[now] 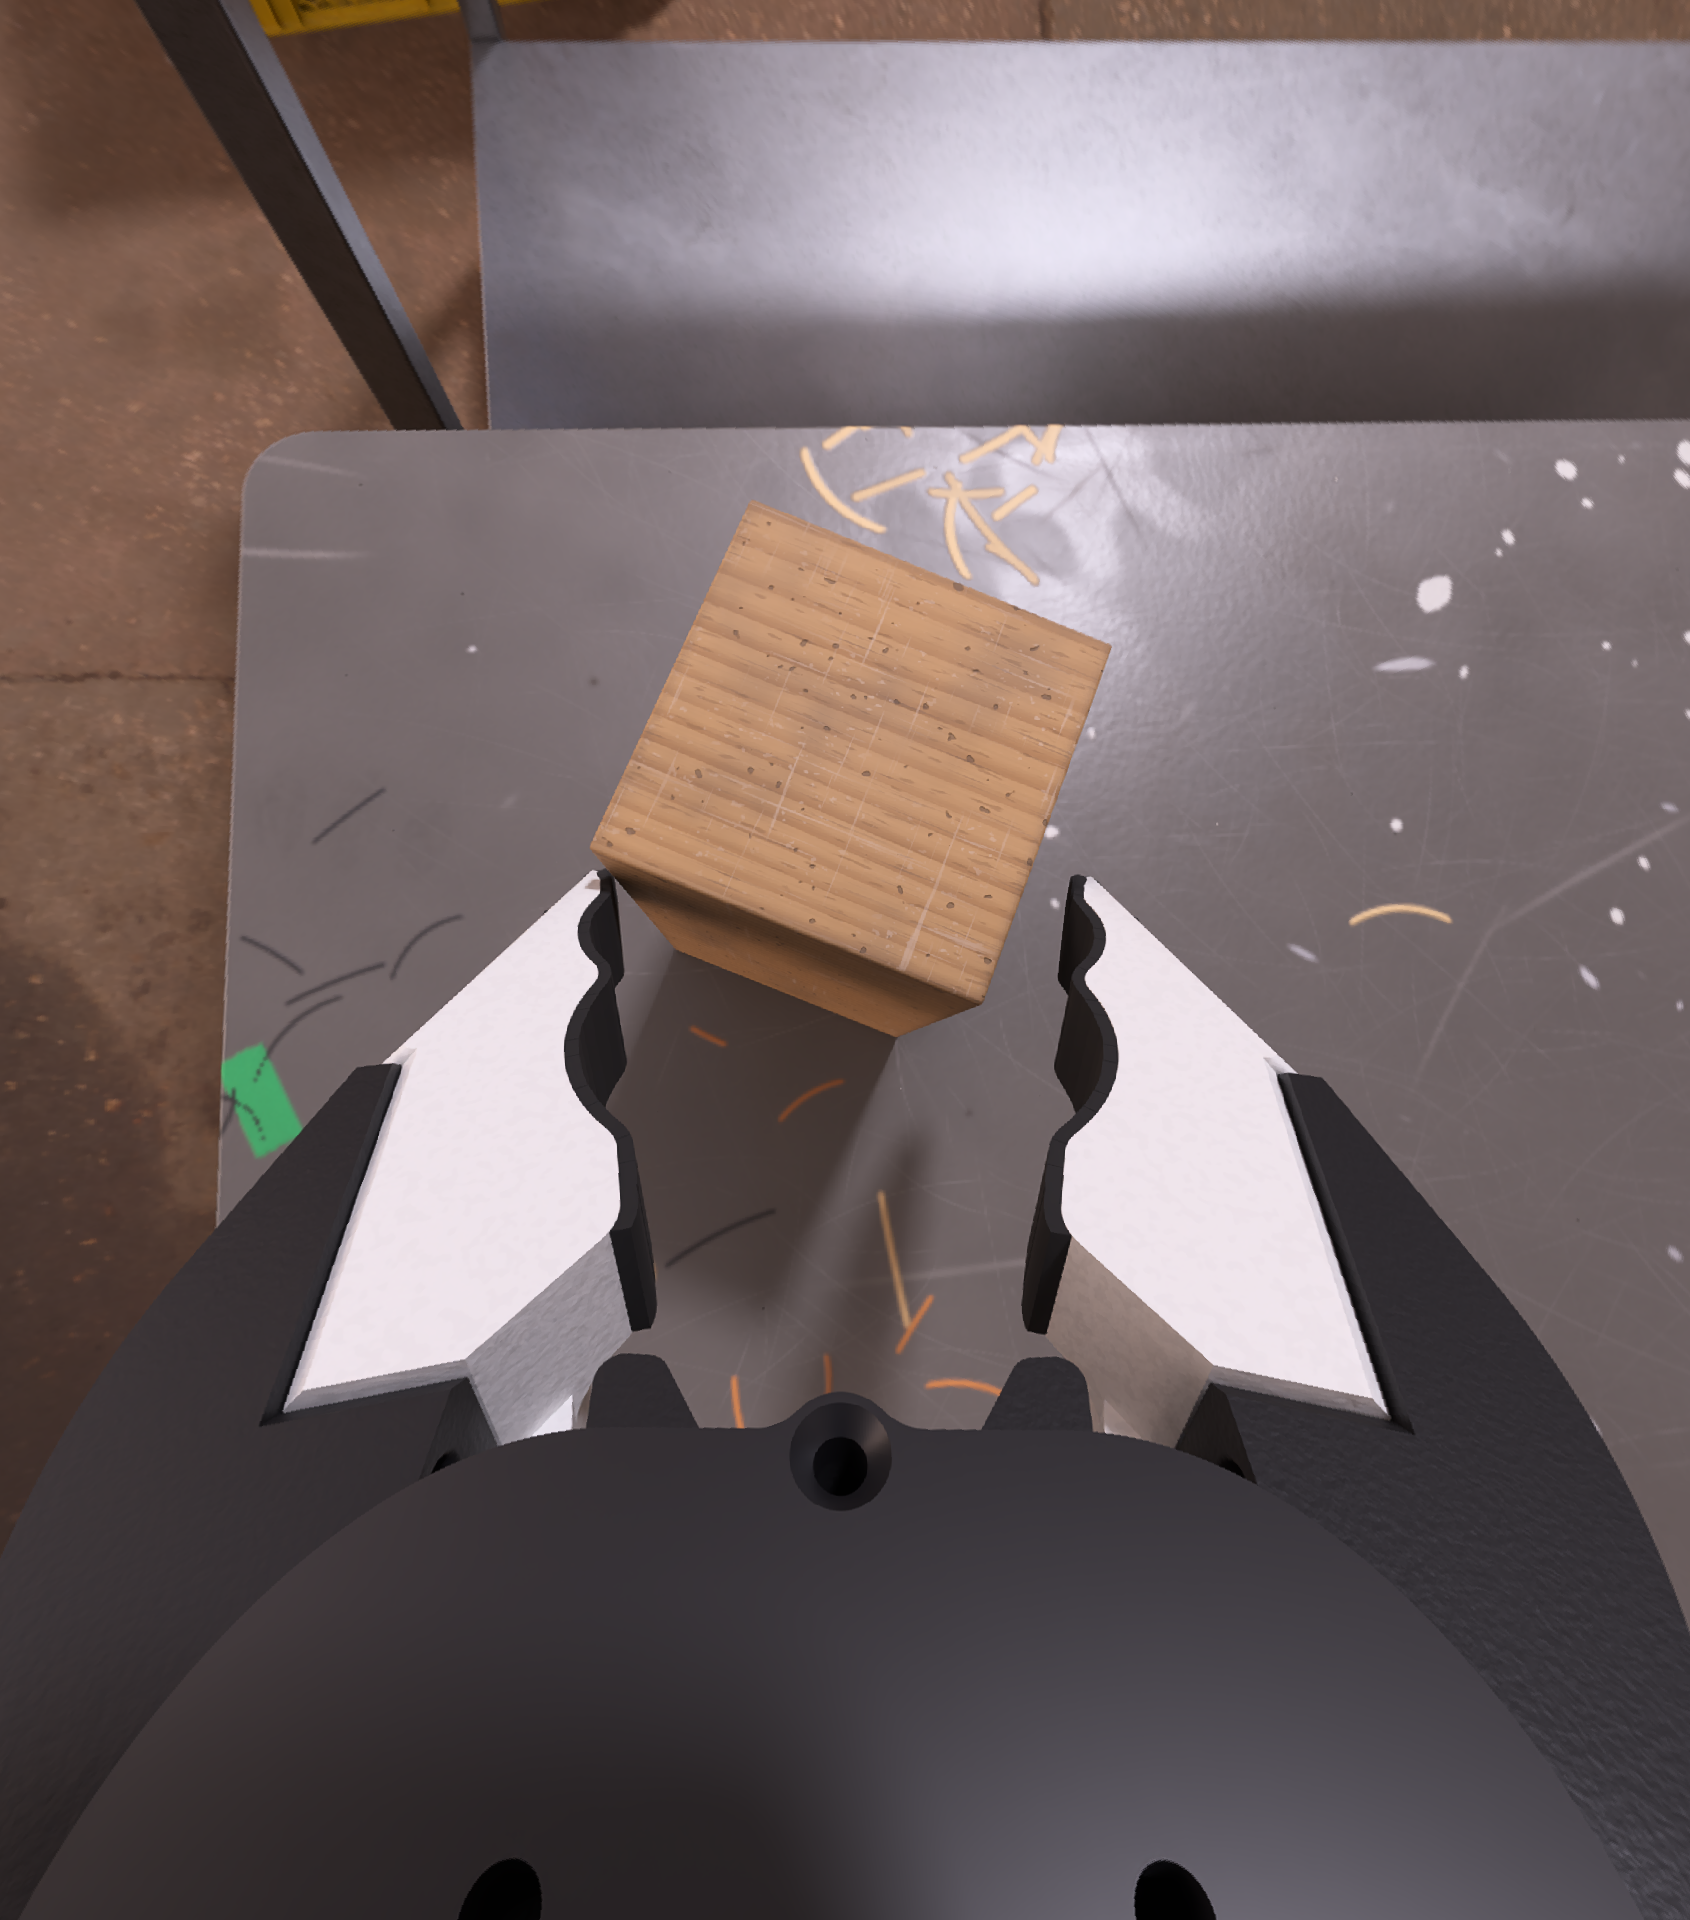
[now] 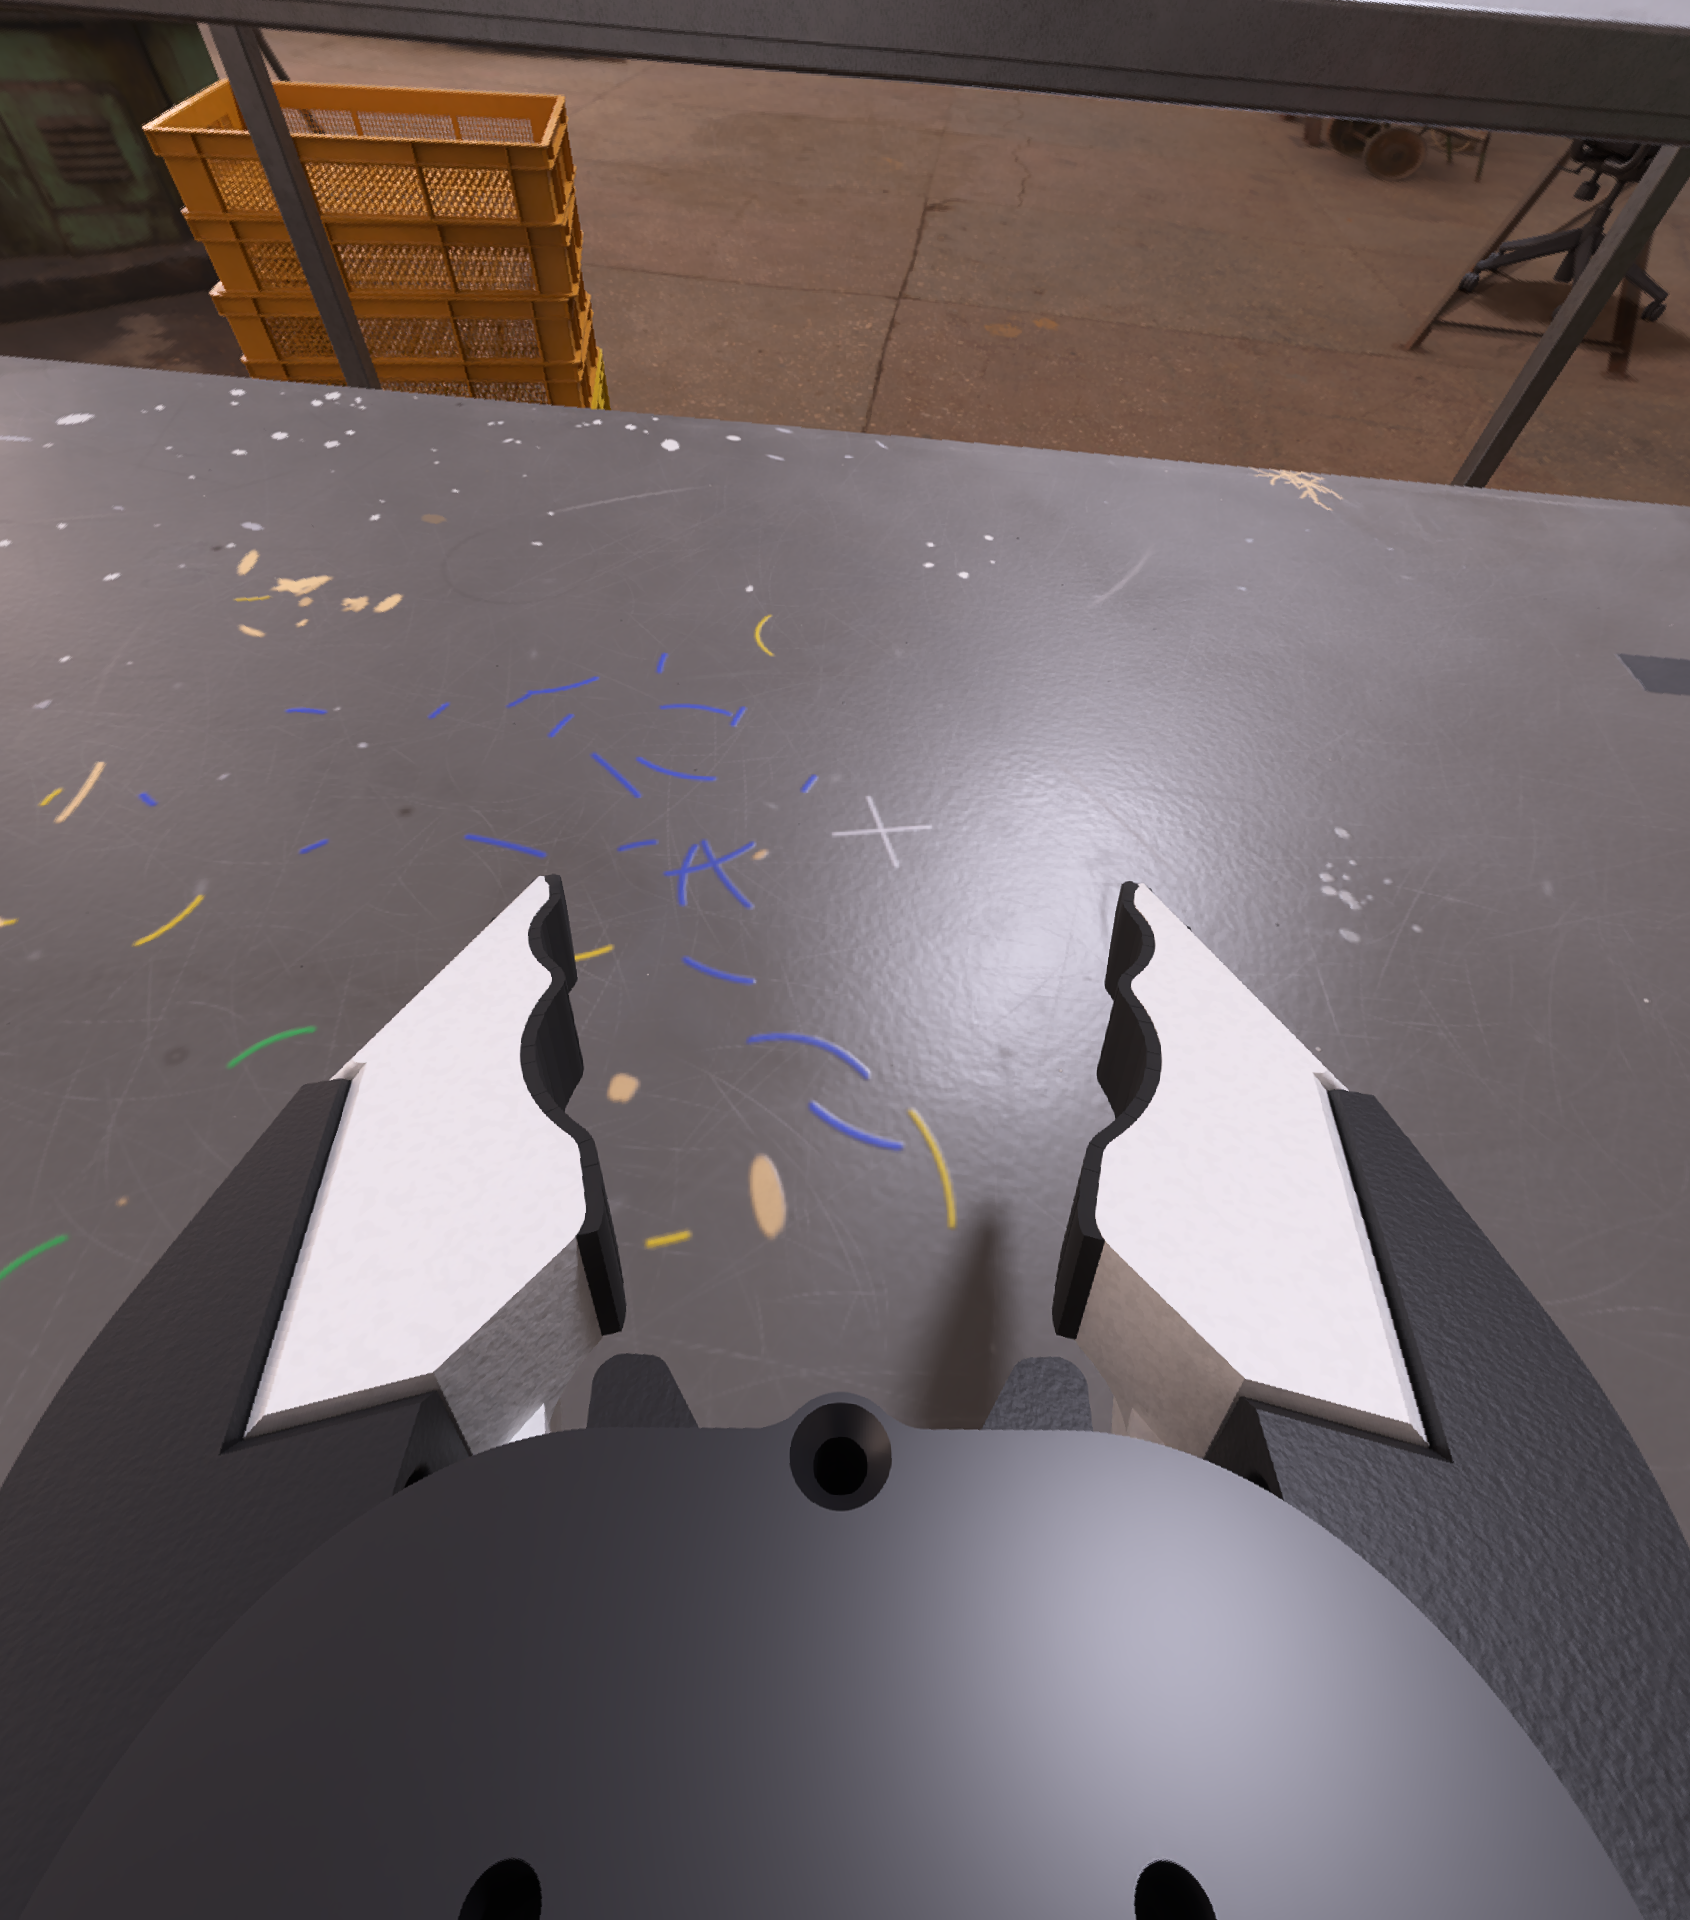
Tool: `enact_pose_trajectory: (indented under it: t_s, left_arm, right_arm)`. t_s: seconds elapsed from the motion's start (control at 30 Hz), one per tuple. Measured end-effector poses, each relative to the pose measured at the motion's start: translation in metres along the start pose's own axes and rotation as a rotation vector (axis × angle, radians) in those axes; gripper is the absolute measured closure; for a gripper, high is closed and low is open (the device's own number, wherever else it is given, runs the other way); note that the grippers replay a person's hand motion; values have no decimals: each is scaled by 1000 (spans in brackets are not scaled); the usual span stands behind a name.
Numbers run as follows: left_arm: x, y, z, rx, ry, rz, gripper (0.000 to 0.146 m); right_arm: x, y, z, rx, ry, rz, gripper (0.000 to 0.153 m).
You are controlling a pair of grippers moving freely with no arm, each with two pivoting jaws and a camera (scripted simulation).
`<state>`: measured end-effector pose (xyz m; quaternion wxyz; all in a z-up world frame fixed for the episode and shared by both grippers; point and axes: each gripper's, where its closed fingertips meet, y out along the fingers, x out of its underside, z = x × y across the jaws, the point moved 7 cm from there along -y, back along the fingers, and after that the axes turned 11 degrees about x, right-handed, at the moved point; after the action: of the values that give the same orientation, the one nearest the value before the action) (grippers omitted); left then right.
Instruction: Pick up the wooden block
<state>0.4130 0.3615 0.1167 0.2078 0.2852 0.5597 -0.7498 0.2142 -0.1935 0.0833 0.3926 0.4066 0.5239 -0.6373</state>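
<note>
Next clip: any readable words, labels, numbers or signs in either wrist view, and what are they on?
No readable text in either view.
On the yellow object at the top edge: dark print, cut off and too small to read.
On the table: a white cross mark, no letters.
On the wooden block and orange crates: nothing written.

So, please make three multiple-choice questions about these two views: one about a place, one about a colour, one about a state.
1. Where does the wooden block stand?
A. near the corner of the grey table
B. on the floor
C. in a crate

2. What colour are the stacked crates beyond the table?
A. blue
B. orange
C. white

3. How is the left gripper?
A. shut on the block
B. open, the block just ahead of its fingertips
C. shut and empty

Answers:
1 A, the table's rounded corner lies close by.
2 B, the right wrist view shows them orange.
3 B, a wide gap shows between its fingers.
</note>
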Motion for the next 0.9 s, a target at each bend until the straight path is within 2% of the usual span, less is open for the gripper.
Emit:
enact_pose_trajectory:
  t_s: [0.23, 0.47, 0.9]
  left_arm:
    - [-11, 2, 1, 19, 55, -126, 70]
    - [-17, 5, -3, 36, 75, -194, 61]
    - [-25, 10, -6, 136, 227, -295, 68]
  right_arm:
    - [1, -1, -1, -2, -1, 2, 50]
    - [7, -6, 0, 3, -6, -8, 50]
    - [11, -13, 3, -7, -10, -14, 53]
